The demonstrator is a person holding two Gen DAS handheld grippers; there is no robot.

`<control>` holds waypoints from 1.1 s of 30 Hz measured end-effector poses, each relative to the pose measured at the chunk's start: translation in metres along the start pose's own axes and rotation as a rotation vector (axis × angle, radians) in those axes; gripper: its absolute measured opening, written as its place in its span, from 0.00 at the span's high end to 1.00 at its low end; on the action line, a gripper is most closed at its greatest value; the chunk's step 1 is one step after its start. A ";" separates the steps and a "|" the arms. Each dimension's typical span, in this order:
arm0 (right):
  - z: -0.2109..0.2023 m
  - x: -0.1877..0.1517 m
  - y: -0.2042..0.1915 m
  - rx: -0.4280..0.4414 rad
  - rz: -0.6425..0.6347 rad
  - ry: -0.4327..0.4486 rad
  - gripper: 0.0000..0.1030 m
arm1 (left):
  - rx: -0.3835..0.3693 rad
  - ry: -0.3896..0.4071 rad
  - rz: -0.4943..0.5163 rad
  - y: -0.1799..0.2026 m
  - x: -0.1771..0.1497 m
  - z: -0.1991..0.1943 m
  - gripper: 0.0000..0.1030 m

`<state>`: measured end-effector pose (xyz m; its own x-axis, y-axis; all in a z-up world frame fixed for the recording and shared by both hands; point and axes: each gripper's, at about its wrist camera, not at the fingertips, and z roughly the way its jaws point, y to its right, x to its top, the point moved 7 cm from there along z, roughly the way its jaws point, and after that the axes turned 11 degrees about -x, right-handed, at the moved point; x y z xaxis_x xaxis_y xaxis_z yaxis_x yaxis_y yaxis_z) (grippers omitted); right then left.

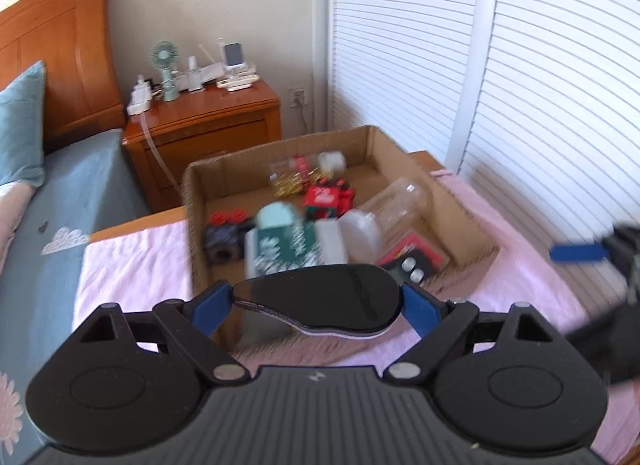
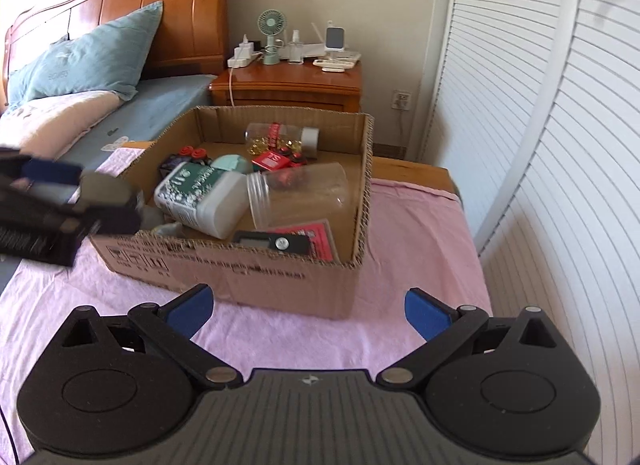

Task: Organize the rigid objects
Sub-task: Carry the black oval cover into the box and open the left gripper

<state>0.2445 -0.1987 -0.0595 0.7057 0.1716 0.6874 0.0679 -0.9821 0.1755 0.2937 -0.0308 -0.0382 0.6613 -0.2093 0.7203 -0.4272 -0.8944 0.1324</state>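
My left gripper (image 1: 316, 305) is shut on a dark flat oval object (image 1: 320, 289), held crosswise between its blue pads just above the near edge of the cardboard box (image 1: 280, 145). In the right wrist view the left gripper (image 2: 52, 185) is a blur at the box's left wall (image 2: 240, 277). My right gripper (image 2: 308, 311) stands wide open with nothing between its fingers, over the pink cloth in front of the box. The box holds a clear jar (image 2: 300, 189) on its side, a green and white bottle (image 2: 200, 193), a red packet (image 2: 272, 161) and a black device (image 2: 276, 243).
The box sits on a table covered with a pink cloth (image 2: 400, 233). A bed with a blue pillow (image 2: 92, 53) lies to the left. A wooden nightstand (image 2: 288, 85) with a small fan stands behind. White slatted doors (image 2: 560, 185) run along the right.
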 end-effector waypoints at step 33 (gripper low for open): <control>-0.036 -0.017 0.006 -0.112 0.116 -0.074 0.00 | 0.217 0.022 -0.155 0.004 -0.043 -0.058 0.04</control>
<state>0.2070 -0.2052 -0.0447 0.7542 0.0471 0.6549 -0.0932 -0.9796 0.1778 0.2277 -0.0025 -0.0293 0.6941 -0.0571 0.7176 -0.1781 -0.9795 0.0944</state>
